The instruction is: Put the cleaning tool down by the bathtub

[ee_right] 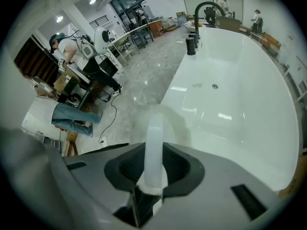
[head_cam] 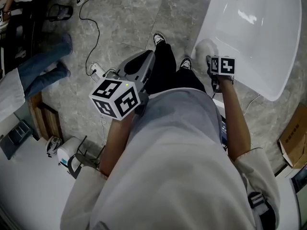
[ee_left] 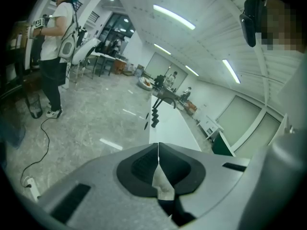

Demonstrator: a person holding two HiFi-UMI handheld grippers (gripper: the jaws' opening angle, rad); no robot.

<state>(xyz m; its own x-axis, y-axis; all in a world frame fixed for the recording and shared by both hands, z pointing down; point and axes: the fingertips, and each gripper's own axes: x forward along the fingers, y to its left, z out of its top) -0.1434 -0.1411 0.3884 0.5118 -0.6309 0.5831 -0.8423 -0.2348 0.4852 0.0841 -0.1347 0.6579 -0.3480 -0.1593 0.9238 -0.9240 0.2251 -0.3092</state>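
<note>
Right hand-held gripper [ee_right: 154, 151] was pinching the tool [ee_right: 154, 126] by its pale, translucent handle, the jaws held part way apart by it. The handle arched forward out of the jaws to a fuzzy white head, which hung at the near rim of the tub [ee_right: 240, 109]; whether it touched the rim I couldn't tell. The tub was white and glossy, with a drain in its bottom and a black faucet [ee_right: 204, 8] at its far end. The person stood just beside it on the grey marble floor [head_cam: 124, 23], shoes [head_cam: 159, 38] pointing toward the tub's corner. The left hand-held gripper [ee_left: 158, 150] was raised out in front, well away from the tub, its jaws pressed together at the tips. A cable [head_cam: 91, 28] trailed across the floor to the left.
</note>
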